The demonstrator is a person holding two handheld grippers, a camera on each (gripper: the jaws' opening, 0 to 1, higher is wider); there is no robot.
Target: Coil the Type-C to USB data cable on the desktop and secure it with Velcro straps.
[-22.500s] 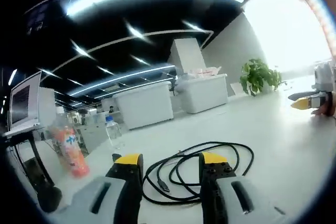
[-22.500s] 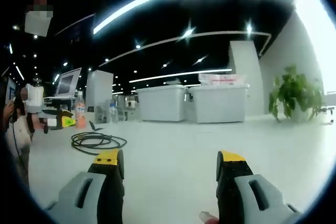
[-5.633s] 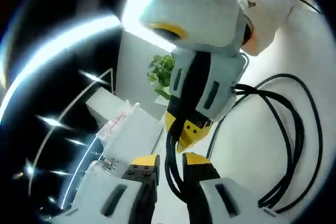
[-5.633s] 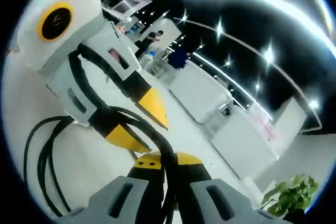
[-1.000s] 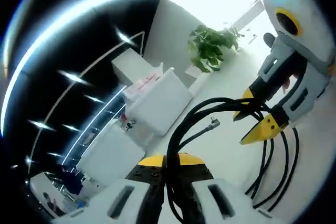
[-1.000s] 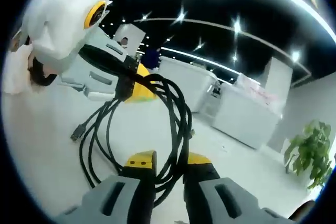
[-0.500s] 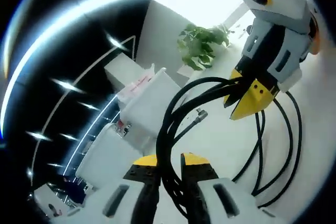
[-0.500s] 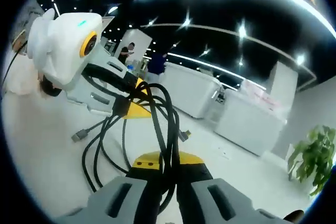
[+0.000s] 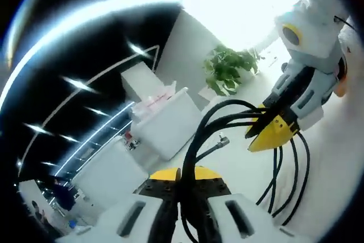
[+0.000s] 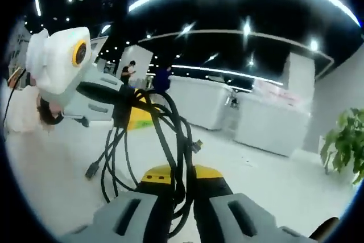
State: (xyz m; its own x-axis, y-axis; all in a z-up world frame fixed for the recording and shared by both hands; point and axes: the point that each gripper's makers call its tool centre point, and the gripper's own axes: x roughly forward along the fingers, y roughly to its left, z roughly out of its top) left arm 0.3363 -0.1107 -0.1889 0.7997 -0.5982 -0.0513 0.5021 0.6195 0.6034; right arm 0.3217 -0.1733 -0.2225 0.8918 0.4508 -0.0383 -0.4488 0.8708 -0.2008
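Both grippers stay clamped on the black cable [image 9: 227, 120] bundle: left gripper [image 9: 186, 176], right gripper [image 10: 182, 173]. Versus half a second back, the loops hang lower beside the potted plant [image 9: 228, 70].

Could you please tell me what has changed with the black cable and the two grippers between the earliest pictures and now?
The black data cable, which lay loosely coiled on the white desktop with both grippers open and apart from it, has been lifted and gathered into a bundle of loops. The left gripper and the right gripper have each shut on it. The green potted plant stays where it was.
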